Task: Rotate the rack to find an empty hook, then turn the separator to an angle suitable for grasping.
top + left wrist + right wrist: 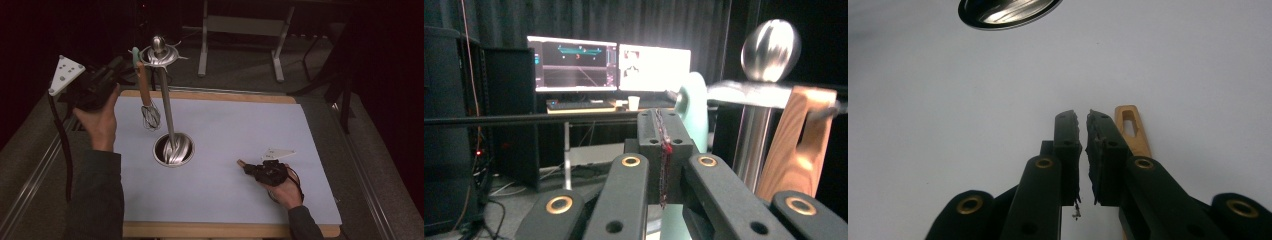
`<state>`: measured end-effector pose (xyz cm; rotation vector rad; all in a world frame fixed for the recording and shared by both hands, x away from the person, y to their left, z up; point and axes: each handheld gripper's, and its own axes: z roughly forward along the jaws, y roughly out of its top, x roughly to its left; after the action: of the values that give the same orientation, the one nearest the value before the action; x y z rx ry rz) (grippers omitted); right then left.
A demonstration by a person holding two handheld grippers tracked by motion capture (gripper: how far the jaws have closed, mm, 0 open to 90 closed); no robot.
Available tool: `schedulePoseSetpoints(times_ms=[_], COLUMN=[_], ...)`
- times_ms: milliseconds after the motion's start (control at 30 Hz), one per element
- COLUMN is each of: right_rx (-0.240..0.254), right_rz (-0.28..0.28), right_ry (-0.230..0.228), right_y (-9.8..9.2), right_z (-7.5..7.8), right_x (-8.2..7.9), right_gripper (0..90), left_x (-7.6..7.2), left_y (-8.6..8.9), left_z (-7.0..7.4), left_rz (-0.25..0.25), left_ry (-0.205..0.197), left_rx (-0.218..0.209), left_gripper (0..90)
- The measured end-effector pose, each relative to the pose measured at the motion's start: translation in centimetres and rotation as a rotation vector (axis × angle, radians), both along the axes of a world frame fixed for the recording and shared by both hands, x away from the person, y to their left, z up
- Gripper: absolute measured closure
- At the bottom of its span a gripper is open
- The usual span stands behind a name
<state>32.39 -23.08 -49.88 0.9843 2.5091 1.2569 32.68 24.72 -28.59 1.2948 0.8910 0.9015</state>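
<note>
Left gripper (pixel 102 82): raised at the table's left edge, level with the top of the rack (pixel 161 55). Its jaws are clenched on nothing, pads pressed flat together in the left gripper view (pixel 663 150). It points at the rack's hook ring, just beside the hung utensils, probably to steady or check them.

Whisk (pixel 148 107): hangs by its wooden handle from a hook on the rack, wire head down, clear of the mat (pixel 250 130). A pale green handle (pixel 694 107) hangs on the next hook.

Rack: upright steel pole with a ball top, standing in a round base (pixel 173 149) near the mat's centre.

Right gripper (pixel 260 171): lies low on the mat, right of the base. Its jaws stand slightly parted with nothing between them (pixel 1083 150). A second wooden handle (pixel 1133 131), with a slotted hanging hole, lies flat on the mat just beside the right-hand jaw, touching or nearly so. Judgement: this utensil is next for hanging; the gripper is positioned to take its handle.
</note>
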Motion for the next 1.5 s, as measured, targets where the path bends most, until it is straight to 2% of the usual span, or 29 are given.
schedulePoseSetpoints(times_ms=[200,333,467,500,567,700,767,900,1067,1200,1333,1500], right_rx=[0.001,0.012,0.011,0.012,0.013,-0.002,-0.027,-0.035,-0.07,-0.077,-0.111,-0.144], right_rz=[-0.008,-0.016,-0.014,-0.016,-0.018,-0.026,-0.036,-0.051,-0.052,-0.066,-0.053,-0.053], right_ry=[-0.002,-0.001,-0.018,-0.023,-0.032,-0.036,-0.037,-0.011,0.008,0.018,0.038,0.109], right_y=[-0.4,-0.7,-0.9,-0.9,-1.1,-1.8,-2.4,-3.5,-4.3,-4.6,-4.4,-4.4], right_z=[0.4,0.6,1.4,1.7,2.1,2.7,2.8,3.1,3.1,2.7,1.9,0.9], right_x=[0.0,0.0,0.0,-0.1,-0.2,-0.4,-0.4,-0.4,-0.4,-0.5,-0.6,-0.4], right_gripper=[81.6,81.1,80.9,80.5,80.3,79.2,79.0,77.4,76.2,75.4,75.9,76.6], left_x=[-0.4,-0.6,-0.8,-0.9,-1.0,-1.3,-1.3,-1.5,-2.0,-2.4,-2.9,-3.2], left_y=[0.9,1.5,1.5,1.3,0.9,0.4,0.3,0.3,0.4,-0.2,-0.3,-0.3], left_z=[-1.6,-2.9,-4.3,-4.8,-5.9,-8.6,-9.8,-11.8,-14.0,-16.3,-18.5,-20.6], left_rz=[-0.005,-0.016,-0.022,-0.029,-0.019,-0.023,-0.027,-0.032,-0.028,-0.033,-0.021,-0.016], left_ry=[0.03,0.048,0.077,0.087,0.108,0.143,0.163,0.199,0.241,0.285,0.32,0.364], left_rx=[0.01,-0.005,0.005,0.005,0.032,0.019,0.01,0.015,0.009,0.021,-0.001,-0.011], left_gripper=[88.9,87.0,86.8,86.7,85.3,82.9,82.0,78.3,75.9,72.8,72.3,72.0])
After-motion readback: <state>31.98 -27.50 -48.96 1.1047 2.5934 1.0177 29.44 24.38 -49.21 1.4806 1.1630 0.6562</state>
